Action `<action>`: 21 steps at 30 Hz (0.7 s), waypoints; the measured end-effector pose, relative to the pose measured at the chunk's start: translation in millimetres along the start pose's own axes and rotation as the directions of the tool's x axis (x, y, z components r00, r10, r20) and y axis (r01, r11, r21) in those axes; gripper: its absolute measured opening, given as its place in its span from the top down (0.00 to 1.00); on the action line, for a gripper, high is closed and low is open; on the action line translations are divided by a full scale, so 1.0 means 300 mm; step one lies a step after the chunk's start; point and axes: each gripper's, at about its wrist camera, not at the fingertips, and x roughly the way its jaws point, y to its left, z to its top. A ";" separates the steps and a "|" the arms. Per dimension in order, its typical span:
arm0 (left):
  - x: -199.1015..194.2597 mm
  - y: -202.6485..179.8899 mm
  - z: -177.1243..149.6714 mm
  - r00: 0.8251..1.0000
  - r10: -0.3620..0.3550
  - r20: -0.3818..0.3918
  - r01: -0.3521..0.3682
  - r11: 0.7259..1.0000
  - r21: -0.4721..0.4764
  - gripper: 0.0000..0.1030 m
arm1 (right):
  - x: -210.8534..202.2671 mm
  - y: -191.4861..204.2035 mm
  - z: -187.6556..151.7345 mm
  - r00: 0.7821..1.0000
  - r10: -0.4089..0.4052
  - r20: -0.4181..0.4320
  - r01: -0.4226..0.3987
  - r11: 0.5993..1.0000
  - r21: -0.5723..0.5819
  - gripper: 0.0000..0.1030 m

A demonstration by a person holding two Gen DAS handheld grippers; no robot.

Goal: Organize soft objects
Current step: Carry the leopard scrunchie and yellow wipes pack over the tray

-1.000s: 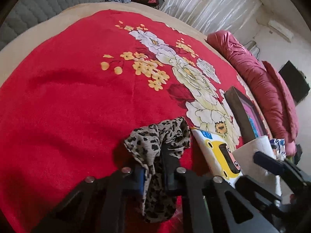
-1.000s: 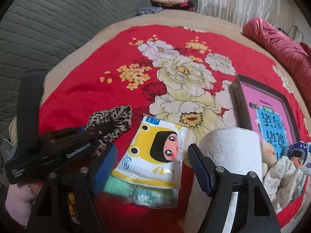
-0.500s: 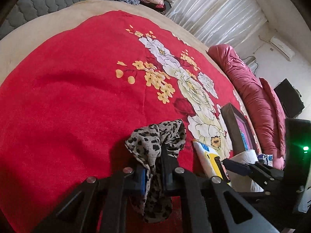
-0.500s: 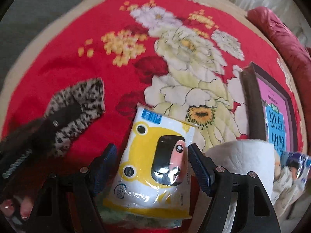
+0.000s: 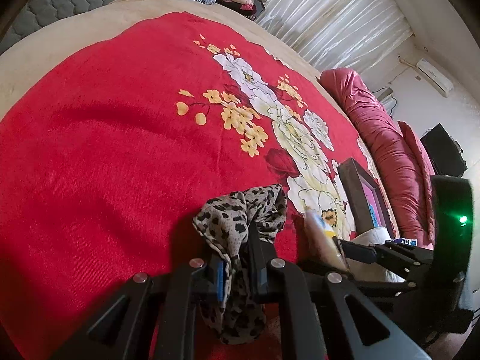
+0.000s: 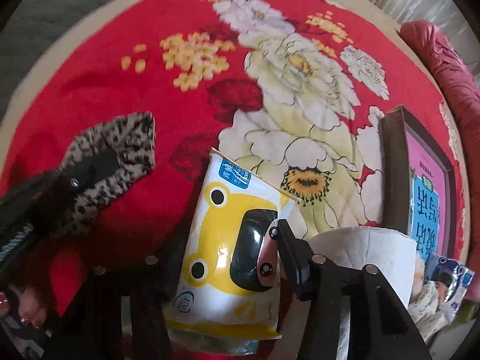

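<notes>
Fingers (image 6: 292, 247) tight on tissue pack (image 6: 231, 258)

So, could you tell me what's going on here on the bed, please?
A person is sorting soft things on a red floral blanket with a claw in each hand. The left claw is shut on a leopard-print cloth. The right claw has just been closing around a yellow tissue pack, which sits between its fingers. A paper roll and a framed picture lie beside it.
</notes>
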 end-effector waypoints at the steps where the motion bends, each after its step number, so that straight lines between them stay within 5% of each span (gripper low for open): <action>1: -0.001 0.001 -0.003 1.000 0.000 0.000 0.000 1.000 0.000 0.88 | -0.019 -0.018 -0.006 0.999 0.036 0.031 -0.037 0.999 0.030 0.48; 6: -0.001 0.000 -0.002 1.000 0.001 0.006 -0.001 1.000 0.001 0.88 | -0.098 -0.067 -0.054 0.965 0.196 0.173 -0.217 0.969 0.114 0.48; 10: -0.024 -0.020 -0.004 0.999 -0.017 0.041 0.017 1.000 0.017 0.88 | -0.160 -0.104 -0.092 0.938 0.233 0.256 -0.281 0.945 0.169 0.48; 21: -0.131 -0.177 -0.069 0.992 -0.023 0.126 -0.002 0.981 0.192 0.88 | -0.339 -0.184 -0.191 0.891 0.190 0.412 -0.290 0.937 0.193 0.48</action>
